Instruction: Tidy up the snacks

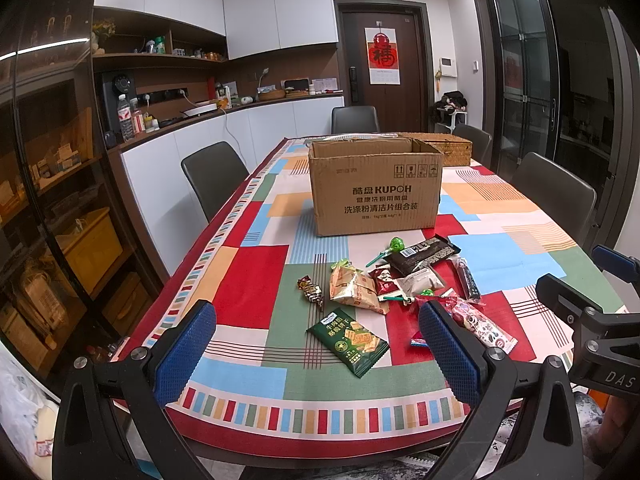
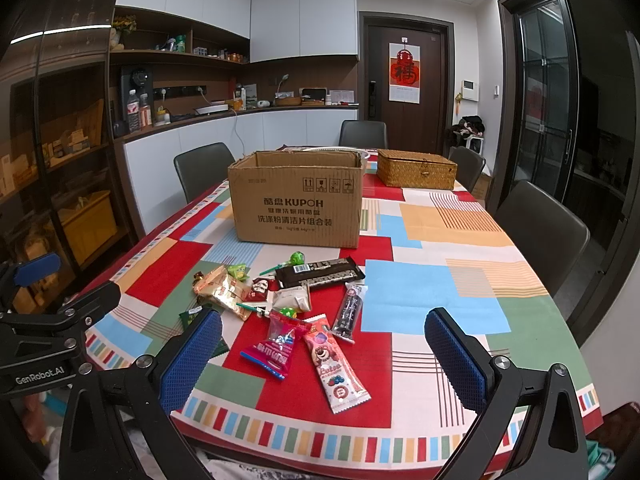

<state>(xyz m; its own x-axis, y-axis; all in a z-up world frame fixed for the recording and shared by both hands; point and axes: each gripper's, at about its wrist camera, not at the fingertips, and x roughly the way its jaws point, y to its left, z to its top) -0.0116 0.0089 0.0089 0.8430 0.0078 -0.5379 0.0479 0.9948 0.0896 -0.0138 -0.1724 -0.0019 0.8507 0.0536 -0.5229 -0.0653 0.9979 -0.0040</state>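
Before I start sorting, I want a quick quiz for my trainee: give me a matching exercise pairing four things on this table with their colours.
Things:
1. cracker packet
2. bear wafer packet
3. lidded wicker basket
4. long chocolate bar

Colours:
A. dark brown
B. woven tan
C. green
D. pink

Pairs: 1-C, 2-D, 3-B, 4-A

The table (image 2: 440, 236) wears a patchwork cloth of many colours. On it stand an open cardboard box (image 2: 298, 204) and, behind it, a woven basket (image 2: 416, 170) — in front lies a loose pile of snack packets (image 2: 280, 300).
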